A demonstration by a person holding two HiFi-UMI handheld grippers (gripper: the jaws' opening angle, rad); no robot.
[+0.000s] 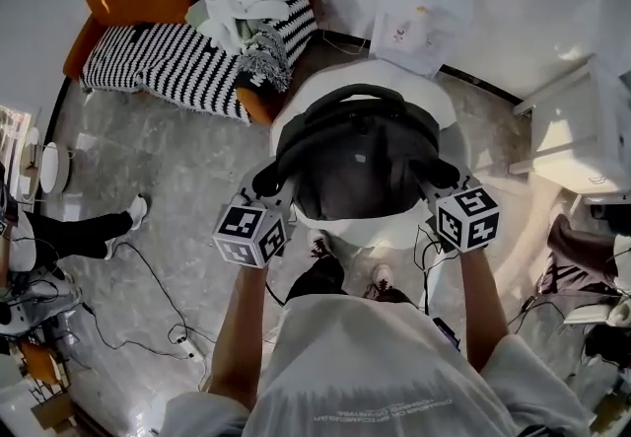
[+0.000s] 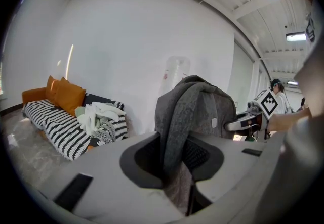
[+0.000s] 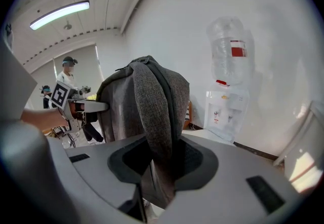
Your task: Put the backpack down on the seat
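Observation:
A grey backpack [image 1: 360,164] hangs from its two shoulder straps over a round white seat [image 1: 446,111], whose rim shows around it. I cannot tell whether its bottom touches the seat. My left gripper [image 1: 268,179] is shut on the left strap [image 2: 174,132], which runs up between its jaws. On the other side my right gripper [image 1: 439,174] is shut on the right strap [image 3: 157,117]. The backpack's body [image 2: 210,109] stands upright between the two grippers.
A striped sofa [image 1: 168,55] with orange cushions and a heap of clothes stands at the back left. Behind the seat is a water dispenser [image 1: 419,26], and a white cabinet [image 1: 577,134] is at the right. Cables [image 1: 148,297] lie on the floor, and a seated person's leg [image 1: 89,228] reaches in at the left.

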